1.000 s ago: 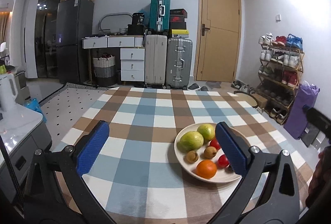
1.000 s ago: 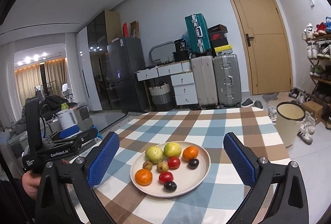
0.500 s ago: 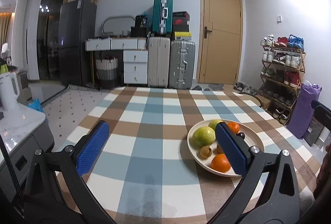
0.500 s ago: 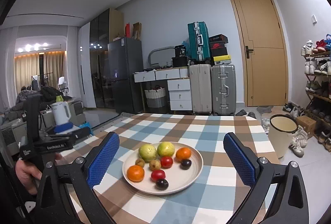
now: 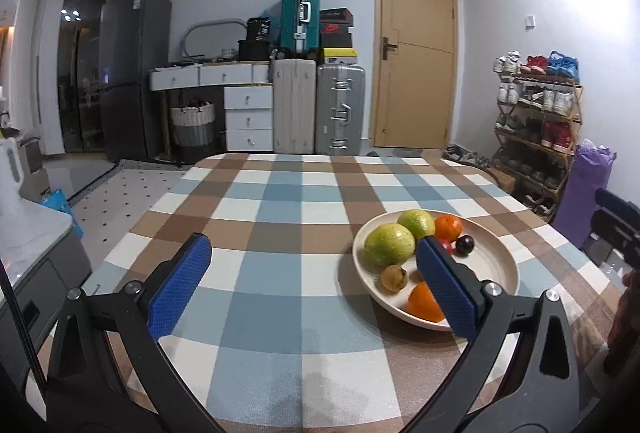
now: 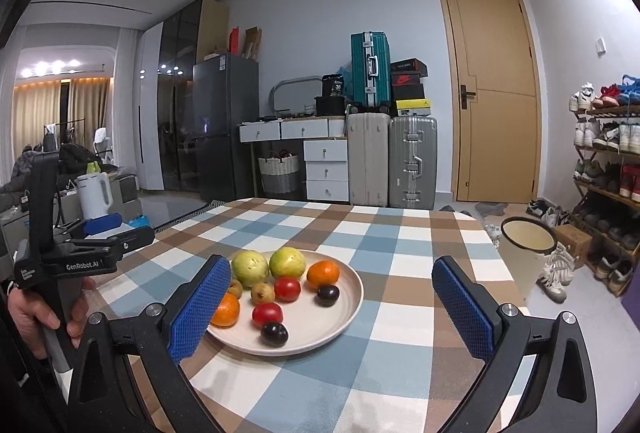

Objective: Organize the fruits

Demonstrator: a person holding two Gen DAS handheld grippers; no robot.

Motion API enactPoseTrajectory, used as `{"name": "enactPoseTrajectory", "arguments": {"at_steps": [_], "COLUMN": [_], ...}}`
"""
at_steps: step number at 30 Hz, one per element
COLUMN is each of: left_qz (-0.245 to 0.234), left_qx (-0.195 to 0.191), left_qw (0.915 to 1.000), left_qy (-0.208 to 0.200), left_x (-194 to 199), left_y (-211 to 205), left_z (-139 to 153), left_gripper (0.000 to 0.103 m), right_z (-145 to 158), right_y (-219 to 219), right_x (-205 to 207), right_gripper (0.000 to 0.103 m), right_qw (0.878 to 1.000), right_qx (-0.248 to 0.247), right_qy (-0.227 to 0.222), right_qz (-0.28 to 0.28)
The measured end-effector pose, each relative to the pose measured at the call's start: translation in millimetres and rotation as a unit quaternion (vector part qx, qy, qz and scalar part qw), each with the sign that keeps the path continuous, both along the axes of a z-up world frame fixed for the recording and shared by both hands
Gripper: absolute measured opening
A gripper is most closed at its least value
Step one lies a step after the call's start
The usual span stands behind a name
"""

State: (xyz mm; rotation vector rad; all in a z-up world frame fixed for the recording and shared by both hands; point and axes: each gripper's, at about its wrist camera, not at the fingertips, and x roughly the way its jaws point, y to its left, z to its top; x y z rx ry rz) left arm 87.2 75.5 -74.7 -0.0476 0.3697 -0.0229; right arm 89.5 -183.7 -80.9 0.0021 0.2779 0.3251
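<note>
So the fruit sits on a cream plate (image 6: pixel 344 313) on the checkered counter (image 6: pixel 400 233), and it's a decent mix: two green guava-looking ones (image 6: pixel 250 267) side by side at the back, an orange (image 6: pixel 323 273) at the back right and another orange (image 6: pixel 226 309) at the front left, two red ones (image 6: pixel 287 289) in the middle, two dark plums (image 6: pixel 274 333) toward the front and right, and a couple of small brownish fruits (image 6: pixel 262 292) just in front of the green pair. Nothing stacked, everything lies loose in one layer, some pieces touching. In the right wrist view the plate is low in the middle of the frame; the right hand-held gripper (image 6: pixel 330 309) is spread wide with nothing between its blue pads (image 6: pixel 200 309), and the left pad covers part of the front-left orange, so most of the plate shows in the gap between the pads. In the left wrist view the same plate (image 5: pixel 496 265) sits at the lower right, and the left hand-held gripper (image 5: pixel 314 287) is also wide open and empty, its right pad (image 5: pixel 446 289) overlapping the middle of the plate while the left pad hangs over bare cloth. The left hand-held gripper also shows at the left edge of the right wrist view, held in a hand (image 6: pixel 38 309), beside the plate and apart from it.
</note>
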Motion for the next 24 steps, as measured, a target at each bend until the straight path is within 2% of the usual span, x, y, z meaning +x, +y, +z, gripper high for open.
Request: {"name": "enactPoseTrajectory", "arguments": {"at_steps": [6, 10, 13, 24], "left_qz": [0.013, 0.010, 0.012, 0.008], "left_qx": [0.027, 0.027, 0.023, 0.023], "left_qw": [0.9995, 0.9993, 0.9996, 0.9995], "left_qy": [0.009, -0.024, -0.015, -0.021], "left_x": [3.7, -6.8, -3.7, -8.0], "left_y": [-9.0, -10.5, -9.1, -8.5], "left_z": [-1.4, 0.4, -0.9, 0.2], "left_gripper": [0.102, 0.102, 0.102, 0.102], "right_z": [-7.1, -6.1, -7.1, -6.4], "right_y": [6.1, 4.5, 6.7, 4.7], "right_x": [14.3, 10.7, 12.4, 12.6], "right_gripper": [0.103, 0.103, 0.103, 0.103], "right_qw": [0.999, 0.999, 0.999, 0.999], "right_qx": [-0.018, -0.019, -0.023, -0.022], "right_qy": [0.035, 0.023, 0.025, 0.025], "right_qz": [-0.007, -0.016, -0.015, -0.016]}}
